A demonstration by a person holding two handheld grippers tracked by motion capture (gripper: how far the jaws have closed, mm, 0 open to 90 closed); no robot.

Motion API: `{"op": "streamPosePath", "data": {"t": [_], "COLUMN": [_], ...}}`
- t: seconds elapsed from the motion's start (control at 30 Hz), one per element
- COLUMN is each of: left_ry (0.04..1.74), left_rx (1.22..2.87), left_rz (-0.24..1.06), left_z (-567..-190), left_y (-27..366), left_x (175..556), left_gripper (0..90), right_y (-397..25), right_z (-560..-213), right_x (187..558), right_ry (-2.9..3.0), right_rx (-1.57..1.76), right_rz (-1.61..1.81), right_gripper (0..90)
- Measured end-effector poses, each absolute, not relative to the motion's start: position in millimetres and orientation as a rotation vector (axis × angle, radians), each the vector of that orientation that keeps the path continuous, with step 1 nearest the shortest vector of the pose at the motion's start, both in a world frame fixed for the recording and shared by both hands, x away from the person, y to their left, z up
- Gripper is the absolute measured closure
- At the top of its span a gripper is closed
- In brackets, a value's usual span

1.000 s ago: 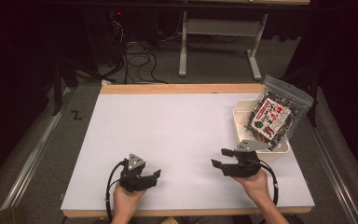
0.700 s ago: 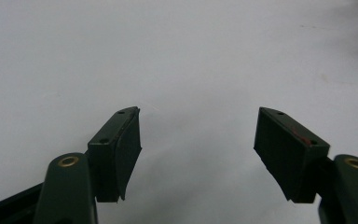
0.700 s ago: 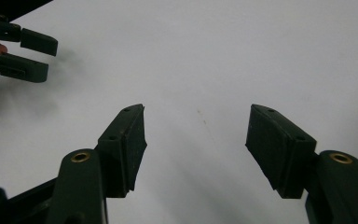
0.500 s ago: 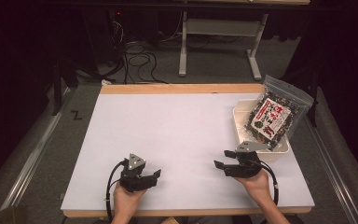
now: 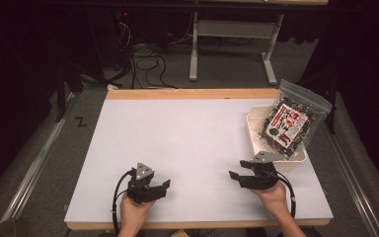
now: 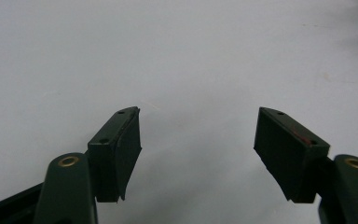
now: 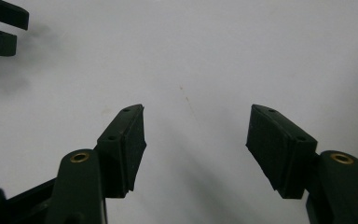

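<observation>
The right claw [image 5: 237, 176], jaws spread and gripping nothing, is drifting slightly rightward in the lower right of the frame, nearer the white tub [image 5: 301, 156] holding the snack bag [image 5: 290, 122]. The left claw [image 5: 164, 186] is staying put at lower centre-left, likewise released, over the bench [image 5: 187, 133].

In the high view the right tool [image 5: 237, 175] now sits slightly lower in the frame and farther right than a second ago, drawn back along the table [image 5: 187, 143] toward the person's side, closer to the white tray [image 5: 296, 155] at its right.
</observation>
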State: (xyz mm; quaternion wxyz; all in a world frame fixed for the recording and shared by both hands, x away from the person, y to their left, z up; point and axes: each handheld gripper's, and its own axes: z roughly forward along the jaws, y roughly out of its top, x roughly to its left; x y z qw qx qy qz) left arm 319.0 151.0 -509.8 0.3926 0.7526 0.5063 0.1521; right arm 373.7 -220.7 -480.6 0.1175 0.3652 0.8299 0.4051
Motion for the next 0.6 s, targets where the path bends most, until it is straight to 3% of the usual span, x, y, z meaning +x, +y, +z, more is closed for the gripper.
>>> {"op": "streamPosePath", "data": {"t": [0.6], "left_ry": [1.263], "left_rx": [1.908], "left_rz": [0.386], "left_z": [-507.1], "left_y": [148.7], "left_x": [317.4], "left_gripper": [32.0], "right_y": [-229.5], "right_z": [-494.8], "right_x": [355.8], "right_ry": [2.372], "right_rx": [1.030], "right_rz": [1.134], "right_gripper": [37.1]}}
